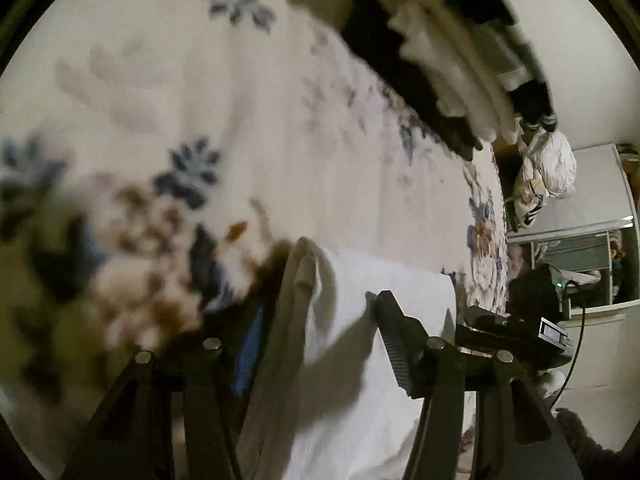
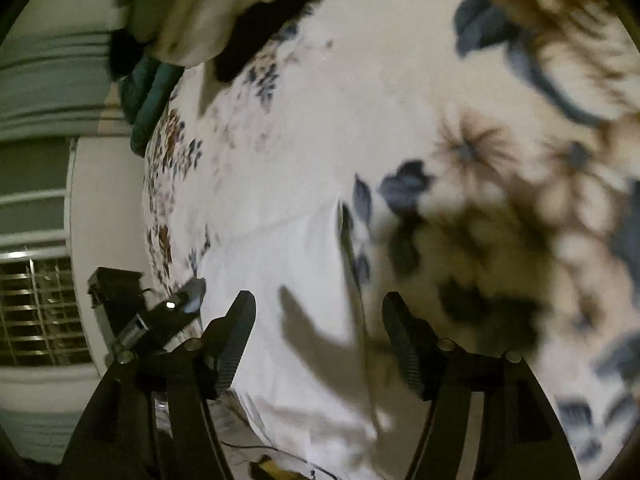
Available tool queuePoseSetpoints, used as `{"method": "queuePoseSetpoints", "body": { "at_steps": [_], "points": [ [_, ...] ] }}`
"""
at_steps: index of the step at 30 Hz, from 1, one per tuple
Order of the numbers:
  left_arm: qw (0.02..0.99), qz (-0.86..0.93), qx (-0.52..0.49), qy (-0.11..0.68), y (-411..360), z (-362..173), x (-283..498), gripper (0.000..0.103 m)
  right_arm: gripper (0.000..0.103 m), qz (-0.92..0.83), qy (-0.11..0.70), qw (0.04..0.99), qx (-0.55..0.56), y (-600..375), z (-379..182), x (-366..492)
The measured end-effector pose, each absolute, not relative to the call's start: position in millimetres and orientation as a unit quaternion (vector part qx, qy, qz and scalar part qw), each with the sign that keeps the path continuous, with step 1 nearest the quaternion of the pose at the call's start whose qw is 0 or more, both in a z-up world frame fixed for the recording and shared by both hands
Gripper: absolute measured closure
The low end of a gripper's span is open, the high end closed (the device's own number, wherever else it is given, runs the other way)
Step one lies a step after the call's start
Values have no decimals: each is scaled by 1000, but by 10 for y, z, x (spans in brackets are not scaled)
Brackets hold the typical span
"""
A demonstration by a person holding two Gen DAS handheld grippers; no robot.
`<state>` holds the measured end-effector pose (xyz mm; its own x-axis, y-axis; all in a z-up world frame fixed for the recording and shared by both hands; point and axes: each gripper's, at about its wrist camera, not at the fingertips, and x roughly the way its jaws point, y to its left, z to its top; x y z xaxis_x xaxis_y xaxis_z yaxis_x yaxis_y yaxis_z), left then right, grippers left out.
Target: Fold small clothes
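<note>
A small white garment (image 1: 372,344) lies on a floral bedspread (image 1: 224,92). In the left wrist view its left edge is folded up and drapes over my left gripper's (image 1: 320,308) left finger, which is hidden; the right finger (image 1: 394,332) stands apart over the cloth. In the right wrist view the same white garment (image 2: 288,280) lies flat between the spread fingers of my right gripper (image 2: 318,308), which is open and empty just above it. The other gripper (image 2: 176,312) shows at the garment's far left edge.
A pile of dark and white clothes (image 1: 448,52) lies at the far side of the bed, seen also in the right wrist view (image 2: 224,8). The bed's edge (image 1: 492,216) drops off on the right, with furniture and a bag beyond.
</note>
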<state>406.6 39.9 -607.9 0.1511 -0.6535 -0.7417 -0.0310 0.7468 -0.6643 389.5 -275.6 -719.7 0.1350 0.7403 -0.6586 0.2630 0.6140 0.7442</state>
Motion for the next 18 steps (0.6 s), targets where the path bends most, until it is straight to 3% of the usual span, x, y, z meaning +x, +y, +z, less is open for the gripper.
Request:
{"method": "queuePoseSetpoints", "body": {
  "at_steps": [2,3,4,5,7,8,18],
  "points": [
    [712,-226,-287,600,364,-6053,4055,59,35,192,635,628,406,-2702,-7285,3935],
    [715,-228,-281,598,340,-6027,4049,73,35,196,634,628,407,-2666,-7306,3960],
    [722,-221,-267,598,309,-5982,4034,82,44,198,630,631,407,-2624,-7308,3983],
    [726,-218,-263,598,299,-5948,4020,85,68,200,630,631,405,-2583,-7312,4007],
    [733,-209,-257,594,301,-5882,4030,90,87,200,629,639,394,-2476,-7266,4075],
    [734,-207,-256,594,299,-5861,4061,90,90,197,627,647,387,-2435,-7228,4106],
    [738,-219,-245,590,237,-5750,5016,88,92,161,600,696,360,-2388,-6753,4894]
  ]
}}
